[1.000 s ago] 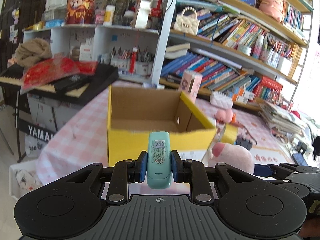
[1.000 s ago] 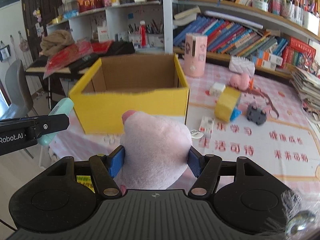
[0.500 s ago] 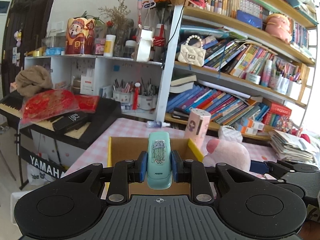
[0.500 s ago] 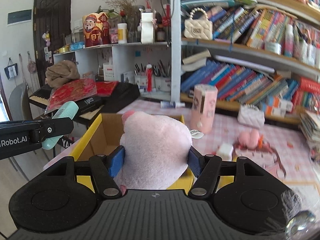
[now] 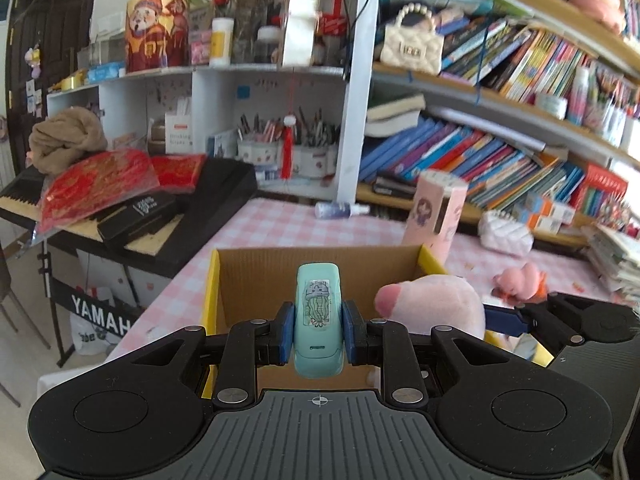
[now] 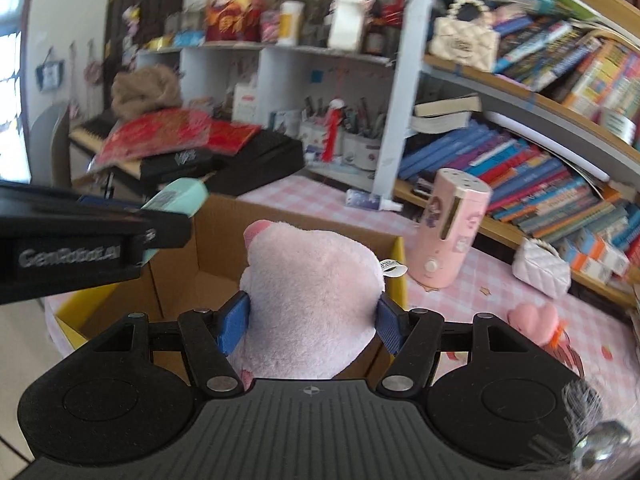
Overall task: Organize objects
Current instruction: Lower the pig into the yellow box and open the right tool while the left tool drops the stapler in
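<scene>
My left gripper is clamped on a small mint-green case with a jellyfish sticker, its blue pads pressed to both sides; the case stands upright between them, over the open mouth of the yellow cardboard box; my right gripper is squeezed onto a pink plush toy, the pads sunk into its sides, a white tag at its right shoulder; the plush sits above the box's near right part, and in the left view it shows just right of the case. From the right view I see the left gripper reaching in from the left with the case tip poking past it; the box rests on a pink checked tablecloth; beyond it stands a tall pink cylinder, with a small pink plush further right; behind are bookshelves and a keyboard piled with red packets.
</scene>
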Available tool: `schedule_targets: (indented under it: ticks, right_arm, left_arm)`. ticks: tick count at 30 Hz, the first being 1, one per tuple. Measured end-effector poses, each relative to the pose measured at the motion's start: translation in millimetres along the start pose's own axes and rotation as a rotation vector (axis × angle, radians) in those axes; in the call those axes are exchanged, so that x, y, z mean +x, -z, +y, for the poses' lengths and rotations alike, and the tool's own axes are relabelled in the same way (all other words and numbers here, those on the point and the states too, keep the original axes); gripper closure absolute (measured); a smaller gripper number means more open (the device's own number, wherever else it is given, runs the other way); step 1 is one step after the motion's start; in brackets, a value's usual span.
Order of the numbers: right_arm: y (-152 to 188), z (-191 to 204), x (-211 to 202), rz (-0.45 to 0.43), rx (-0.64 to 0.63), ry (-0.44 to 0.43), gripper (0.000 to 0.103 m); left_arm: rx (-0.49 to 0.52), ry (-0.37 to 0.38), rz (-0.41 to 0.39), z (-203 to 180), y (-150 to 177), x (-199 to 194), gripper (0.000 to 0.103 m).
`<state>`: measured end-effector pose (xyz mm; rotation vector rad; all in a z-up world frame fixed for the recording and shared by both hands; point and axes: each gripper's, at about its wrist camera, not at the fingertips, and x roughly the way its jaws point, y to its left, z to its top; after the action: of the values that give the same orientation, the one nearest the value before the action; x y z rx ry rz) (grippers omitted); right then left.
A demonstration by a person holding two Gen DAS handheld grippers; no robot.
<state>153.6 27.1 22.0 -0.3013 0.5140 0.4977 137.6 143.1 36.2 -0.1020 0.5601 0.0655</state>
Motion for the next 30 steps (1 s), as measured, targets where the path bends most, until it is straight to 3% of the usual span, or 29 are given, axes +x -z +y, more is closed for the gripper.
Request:
schedule_targets:
  ticks: [15, 30]
  right_arm:
    - [15, -13, 54, 0.152, -0.107, -0.123, 0.04]
    - [13, -33, 73, 0.164, -0.236, -0.165, 0.039]
  left_arm:
    - [0.049, -0.05, 0.135, -16, 14, 53, 0.08]
    - [0.082, -0.079, 0.205, -30, 21, 84, 0.08]
